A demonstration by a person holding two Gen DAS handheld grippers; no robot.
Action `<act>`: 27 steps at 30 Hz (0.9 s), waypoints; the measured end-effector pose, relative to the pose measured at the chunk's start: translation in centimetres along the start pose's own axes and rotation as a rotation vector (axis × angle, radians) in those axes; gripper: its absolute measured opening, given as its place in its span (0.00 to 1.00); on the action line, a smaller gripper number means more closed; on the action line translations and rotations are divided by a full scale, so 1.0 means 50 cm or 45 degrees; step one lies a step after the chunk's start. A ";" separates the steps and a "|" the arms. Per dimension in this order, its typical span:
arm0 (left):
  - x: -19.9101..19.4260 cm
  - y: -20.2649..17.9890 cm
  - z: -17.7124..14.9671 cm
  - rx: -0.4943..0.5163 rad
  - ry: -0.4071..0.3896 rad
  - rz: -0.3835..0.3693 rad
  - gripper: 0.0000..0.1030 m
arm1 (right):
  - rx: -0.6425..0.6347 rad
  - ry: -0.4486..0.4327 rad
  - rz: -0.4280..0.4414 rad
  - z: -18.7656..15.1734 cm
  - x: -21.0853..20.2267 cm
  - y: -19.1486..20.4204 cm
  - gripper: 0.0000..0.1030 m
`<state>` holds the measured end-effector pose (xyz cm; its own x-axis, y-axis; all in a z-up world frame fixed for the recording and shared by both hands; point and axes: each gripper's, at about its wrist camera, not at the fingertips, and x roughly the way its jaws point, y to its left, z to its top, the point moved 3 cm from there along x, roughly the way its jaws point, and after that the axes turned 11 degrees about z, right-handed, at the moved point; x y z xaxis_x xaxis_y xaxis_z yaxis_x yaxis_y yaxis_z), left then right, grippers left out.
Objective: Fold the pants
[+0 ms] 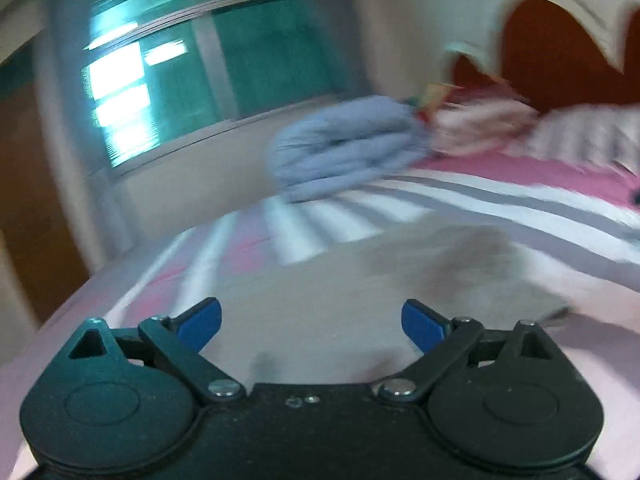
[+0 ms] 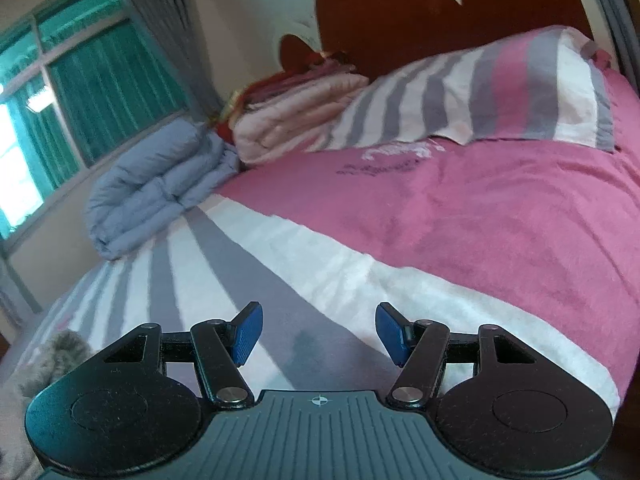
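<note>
The pants (image 1: 400,280) are a pale grey-beige garment lying on the bed, blurred by motion in the left wrist view. My left gripper (image 1: 312,326) is open and empty, hovering just above them. In the right wrist view only a fuzzy grey-beige edge of the pants (image 2: 52,360) shows at the lower left. My right gripper (image 2: 318,334) is open and empty over the striped bedcover (image 2: 280,280), to the right of the pants.
A folded blue-grey quilt (image 2: 156,188) and a folded pink quilt (image 2: 296,108) lie at the bed's far left by the window (image 2: 80,92). A striped pillow (image 2: 500,92) leans on the dark red headboard (image 2: 420,12). The bedcover's pink part (image 2: 480,220) lies ahead.
</note>
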<state>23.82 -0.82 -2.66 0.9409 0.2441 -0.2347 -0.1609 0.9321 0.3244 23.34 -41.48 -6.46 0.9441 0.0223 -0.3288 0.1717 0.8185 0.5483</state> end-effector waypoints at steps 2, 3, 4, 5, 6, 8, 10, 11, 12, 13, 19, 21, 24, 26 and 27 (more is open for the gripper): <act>0.018 0.083 -0.026 -0.111 0.111 0.081 0.90 | -0.024 -0.007 0.084 0.000 -0.007 0.023 0.60; 0.023 0.116 -0.039 -0.164 0.145 0.113 0.90 | -0.046 -0.001 0.134 -0.002 -0.010 0.042 0.60; 0.028 0.146 -0.050 -0.226 0.175 0.126 0.90 | -0.069 0.008 0.218 -0.005 -0.014 0.066 0.61; 0.033 0.173 -0.063 -0.301 0.208 0.123 0.90 | -0.099 0.026 0.298 -0.011 -0.016 0.091 0.60; 0.038 0.198 -0.076 -0.386 0.238 0.117 0.90 | -0.143 0.065 0.375 -0.020 -0.014 0.122 0.60; 0.044 0.225 -0.099 -0.502 0.283 0.098 0.91 | -0.218 0.131 0.516 -0.041 -0.010 0.181 0.60; 0.053 0.238 -0.115 -0.574 0.295 0.061 0.93 | -0.257 0.185 0.613 -0.062 -0.007 0.233 0.60; 0.051 0.240 -0.126 -0.605 0.288 0.031 0.94 | -0.254 0.214 0.646 -0.070 -0.002 0.252 0.60; 0.049 0.238 -0.140 -0.633 0.280 0.002 0.94 | -0.249 0.238 0.670 -0.079 0.004 0.270 0.60; 0.051 0.238 -0.151 -0.665 0.282 -0.008 0.94 | -0.245 0.258 0.689 -0.087 0.009 0.285 0.60; 0.072 0.247 -0.169 -0.743 0.334 -0.075 0.94 | -0.214 0.409 0.735 -0.125 0.073 0.351 0.60; 0.078 0.255 -0.175 -0.771 0.347 -0.079 0.94 | -0.165 0.462 0.718 -0.136 0.103 0.362 0.51; 0.082 0.271 -0.189 -0.816 0.369 -0.063 0.94 | -0.114 0.516 0.689 -0.149 0.131 0.378 0.17; 0.083 0.283 -0.195 -0.838 0.375 -0.050 0.94 | -0.057 0.469 0.689 -0.136 0.130 0.373 0.15; 0.082 0.288 -0.198 -0.843 0.378 -0.043 0.94 | -0.034 0.415 0.682 -0.124 0.122 0.363 0.15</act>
<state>22.42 16.28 -8.01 0.8431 0.1868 -0.5043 -0.3683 0.8839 -0.2883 30.44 -22.94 -3.29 0.7622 0.6038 -0.2333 -0.3127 0.6590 0.6840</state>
